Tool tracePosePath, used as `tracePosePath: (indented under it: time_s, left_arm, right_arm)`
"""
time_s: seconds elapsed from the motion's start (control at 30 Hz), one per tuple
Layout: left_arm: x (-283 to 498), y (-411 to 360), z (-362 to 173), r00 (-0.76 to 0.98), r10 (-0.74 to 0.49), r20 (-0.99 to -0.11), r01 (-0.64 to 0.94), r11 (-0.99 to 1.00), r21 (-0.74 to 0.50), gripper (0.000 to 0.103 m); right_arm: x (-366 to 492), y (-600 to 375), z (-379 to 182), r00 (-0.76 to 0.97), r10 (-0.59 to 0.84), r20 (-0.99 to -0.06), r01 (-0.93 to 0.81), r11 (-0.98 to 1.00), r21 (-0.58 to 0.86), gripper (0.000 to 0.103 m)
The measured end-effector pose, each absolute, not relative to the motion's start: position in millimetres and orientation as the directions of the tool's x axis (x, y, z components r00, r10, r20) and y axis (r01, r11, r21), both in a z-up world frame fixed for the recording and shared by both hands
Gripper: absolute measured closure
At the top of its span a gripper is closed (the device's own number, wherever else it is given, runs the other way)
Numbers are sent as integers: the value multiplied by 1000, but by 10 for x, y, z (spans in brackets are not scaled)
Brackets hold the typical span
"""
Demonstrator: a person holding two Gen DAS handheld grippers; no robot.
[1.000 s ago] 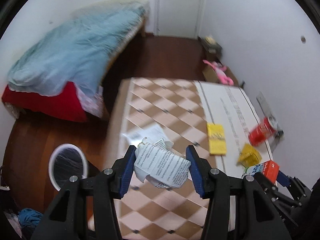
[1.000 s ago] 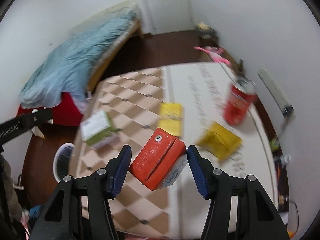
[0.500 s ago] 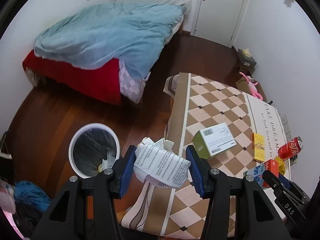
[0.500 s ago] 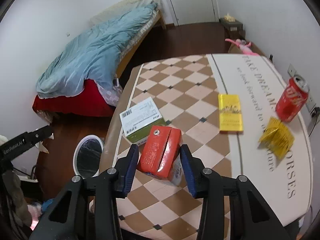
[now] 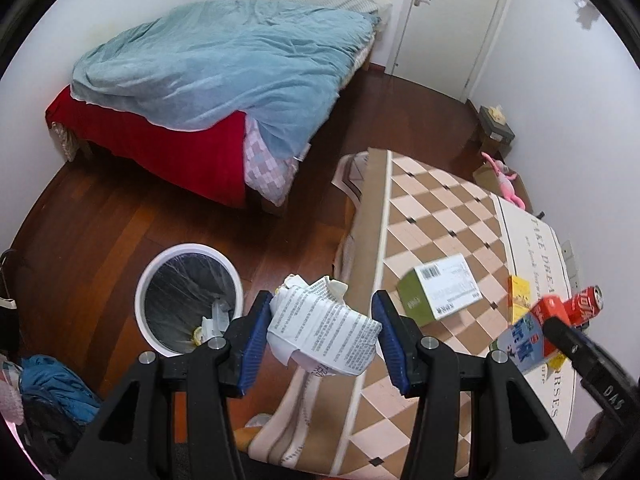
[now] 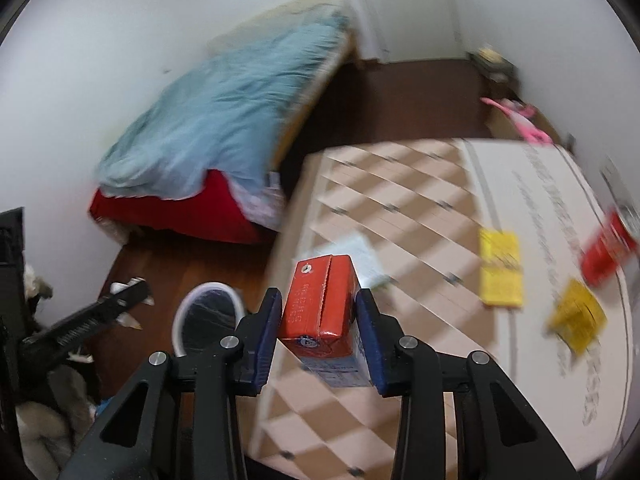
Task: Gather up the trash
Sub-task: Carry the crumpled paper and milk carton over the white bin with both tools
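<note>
My left gripper [image 5: 322, 334] is shut on a crumpled printed paper [image 5: 320, 330], held in the air over the table's left edge, to the right of the white bin [image 5: 188, 298] on the floor. The bin has a clear liner and some scraps inside. My right gripper [image 6: 324, 332] is shut on a red and blue drink carton [image 6: 324, 312], held above the table's left part; the bin [image 6: 208, 316] lies below and to its left. In the left wrist view the carton [image 5: 532, 328] shows at the right.
A checkered cloth covers the table [image 5: 432, 216]. On it lie a green and white box [image 5: 438, 292], a yellow box [image 6: 500, 266], a crumpled yellow wrapper [image 6: 578, 316] and a red can [image 5: 586, 304]. A bed with a blue duvet [image 5: 216, 60] stands beyond. Clothes [image 5: 52, 384] lie beside the bin.
My left gripper has swung left with the paper, from over the table to its left edge, bringing the bin closer. My right gripper has closed on the carton and lifted it, moving left.
</note>
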State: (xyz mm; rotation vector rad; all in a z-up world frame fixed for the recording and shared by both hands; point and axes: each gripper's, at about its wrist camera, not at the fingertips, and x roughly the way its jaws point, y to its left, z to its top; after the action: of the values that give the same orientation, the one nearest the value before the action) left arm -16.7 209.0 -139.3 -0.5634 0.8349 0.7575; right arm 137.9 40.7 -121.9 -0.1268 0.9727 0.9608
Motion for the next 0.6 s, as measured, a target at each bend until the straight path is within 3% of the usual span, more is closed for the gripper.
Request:
tracePosePath:
  time_s: [0.27,0.6]
  left_arm:
    - [-819,2855,-1395,382,417,-825,-859,489,-151,56]
    - [-1502,4121,-2414,262,274,-925,-932,321,-169,56]
  right_arm:
    - [826,1796,-1261,54,687,-725,-843,421,336,64]
    - [199,3394,-2496,-147,551,-821,-844,364,395,64]
